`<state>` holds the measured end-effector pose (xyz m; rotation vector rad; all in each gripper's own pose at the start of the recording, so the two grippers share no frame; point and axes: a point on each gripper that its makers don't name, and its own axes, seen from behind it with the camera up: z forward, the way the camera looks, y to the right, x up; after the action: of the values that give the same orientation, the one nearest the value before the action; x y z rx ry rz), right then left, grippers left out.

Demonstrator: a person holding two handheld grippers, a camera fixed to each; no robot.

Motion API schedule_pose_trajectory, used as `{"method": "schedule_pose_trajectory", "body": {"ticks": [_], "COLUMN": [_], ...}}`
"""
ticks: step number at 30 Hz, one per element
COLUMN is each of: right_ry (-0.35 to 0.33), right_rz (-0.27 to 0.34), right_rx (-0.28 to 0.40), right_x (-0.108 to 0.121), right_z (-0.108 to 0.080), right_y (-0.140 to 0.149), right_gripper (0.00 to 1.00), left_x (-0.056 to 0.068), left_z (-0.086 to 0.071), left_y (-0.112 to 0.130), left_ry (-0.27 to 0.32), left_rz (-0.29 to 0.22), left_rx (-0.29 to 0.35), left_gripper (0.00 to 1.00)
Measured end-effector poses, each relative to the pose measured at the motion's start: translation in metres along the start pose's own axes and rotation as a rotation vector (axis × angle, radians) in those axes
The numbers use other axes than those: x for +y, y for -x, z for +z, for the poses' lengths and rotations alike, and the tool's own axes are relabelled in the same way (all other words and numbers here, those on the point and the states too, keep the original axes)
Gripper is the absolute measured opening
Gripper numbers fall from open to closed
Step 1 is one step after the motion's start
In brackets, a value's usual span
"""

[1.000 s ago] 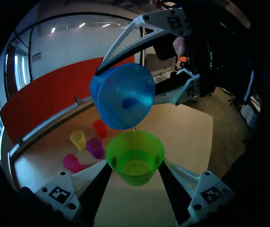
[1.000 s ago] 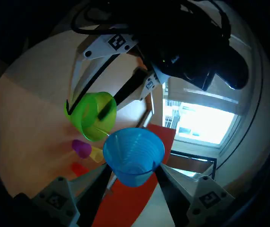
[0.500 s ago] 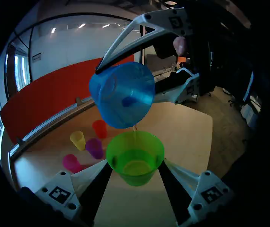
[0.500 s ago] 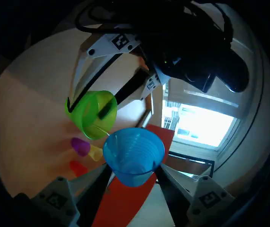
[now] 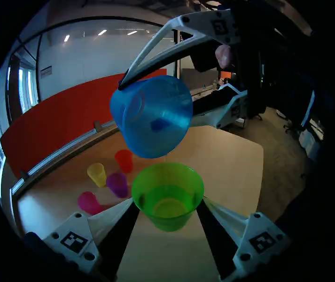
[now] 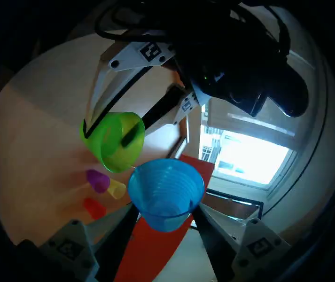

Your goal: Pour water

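Hanging tilted just above the upright green cup clamped in the left tool, the blue cup clamped in the right tool aims its lip down into it.

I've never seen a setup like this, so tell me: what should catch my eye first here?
A blue cup, tipped over in the right tongs, hangs just above a green cup held upright in the left tongs, mid-picture in the left gripper view. Behind them to the left, four small cups in yellow, orange, purple and pink stand together on the wooden table, before a red wall.
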<state>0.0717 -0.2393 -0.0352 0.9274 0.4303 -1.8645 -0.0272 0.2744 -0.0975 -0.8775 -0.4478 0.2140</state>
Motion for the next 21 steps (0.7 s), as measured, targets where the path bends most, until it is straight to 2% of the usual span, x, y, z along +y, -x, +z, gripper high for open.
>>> {"method": "schedule_pose_trajectory", "body": {"ticks": [15,21], "right_ry": [-0.002,-0.011], "right_rz": [0.004,0.058], "right_rx": [0.002,0.009], "right_x": [0.0037,0.0030], "right_z": [0.0006,-0.0014], "right_y": [-0.0015,-0.0046], "right_gripper": [0.82,0.82], "left_x": [-0.0008,-0.0006], "left_z": [-0.0022,-0.0030], "left_y": [-0.0013,-0.0009], "left_ry": [-0.002,-0.002], "left_rz": [-0.001,-0.001], "left_rx": [0.006,0.006], "left_gripper": [0.82,0.81]}}
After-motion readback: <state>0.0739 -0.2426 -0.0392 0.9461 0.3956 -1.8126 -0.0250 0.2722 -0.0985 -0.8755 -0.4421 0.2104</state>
